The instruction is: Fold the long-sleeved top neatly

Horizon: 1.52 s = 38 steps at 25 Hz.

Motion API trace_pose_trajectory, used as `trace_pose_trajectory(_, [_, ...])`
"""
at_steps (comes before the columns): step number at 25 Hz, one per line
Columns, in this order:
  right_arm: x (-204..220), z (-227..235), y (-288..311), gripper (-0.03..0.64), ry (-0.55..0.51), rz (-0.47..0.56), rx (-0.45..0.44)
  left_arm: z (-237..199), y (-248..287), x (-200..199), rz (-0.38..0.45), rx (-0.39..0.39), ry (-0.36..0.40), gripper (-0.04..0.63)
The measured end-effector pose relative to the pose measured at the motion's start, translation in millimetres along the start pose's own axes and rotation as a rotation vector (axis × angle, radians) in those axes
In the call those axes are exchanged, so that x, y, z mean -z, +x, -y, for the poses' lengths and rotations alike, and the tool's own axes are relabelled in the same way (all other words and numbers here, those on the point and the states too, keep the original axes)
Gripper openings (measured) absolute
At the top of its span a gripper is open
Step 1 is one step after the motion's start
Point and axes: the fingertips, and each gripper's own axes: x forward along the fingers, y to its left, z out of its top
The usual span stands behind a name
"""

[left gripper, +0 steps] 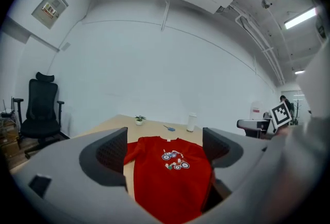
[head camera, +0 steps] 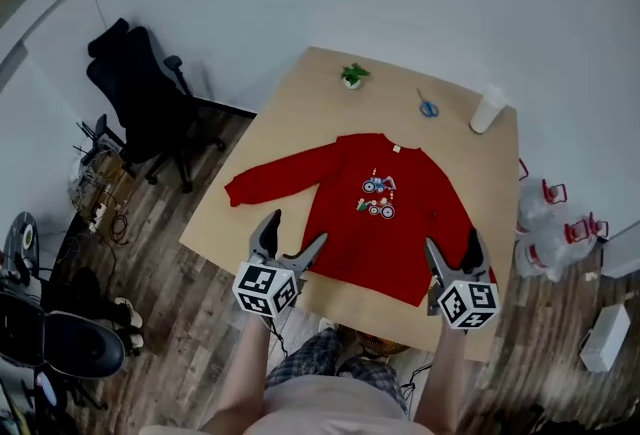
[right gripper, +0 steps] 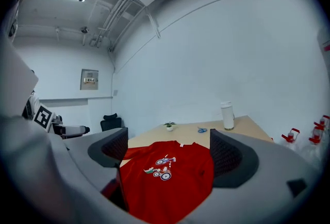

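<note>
Head view: red long-sleeved top with a tractor print spread flat, front up, on the light wooden tabletop, hem toward both grippers, neck away from them. One sleeve stretched out sideways, ahead of and outward from the left gripper; other sleeve lying down along the body toward the right gripper. Left gripper at the hem's left corner, jaws spread wide. Right gripper at the hem's right corner, by the cuff end, jaws likewise apart; contact with the cloth impossible to judge from above.

Seen along the left gripper: both dark ribbed pads well separated, top lying ahead and below in the gap, unclamped. Same along the right gripper: pads wide open, top framed between them, not pinched.

Beyond the neck, far from both grippers: small green potted plant, blue-handled scissors, and white cylindrical bottle near the far corner on the right gripper's side.

Off the tabletop, out past the left gripper: black office chair on dark wood-plank floor. Out past the right gripper: clear bags with red parts on the floor.
</note>
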Motion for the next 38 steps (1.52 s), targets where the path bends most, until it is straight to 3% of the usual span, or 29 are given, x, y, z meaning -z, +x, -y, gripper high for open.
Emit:
trace_pose_trajectory(9, [-6, 17, 11, 0.474, 0.015, -0.006, 0.102, -6, 53, -13, -0.023, 0.098, 0.012, 0.439])
trace_pose_trajectory(18, [-7, 53, -3, 0.469, 0.027, -0.006, 0.193, 29, 97, -5, -0.069, 0.191, 0.033, 0.439])
trace_pose_trajectory(27, [13, 115, -68, 0.465, 0.078, -0.024, 0.39, 126, 163, 19, -0.147, 0.411, 0.068, 0.439])
trace_pose_trajectory(38, [69, 165, -150, 0.459, 0.186, -0.105, 0.608, 254, 205, 85, -0.295, 0.641, 0.111, 0.439])
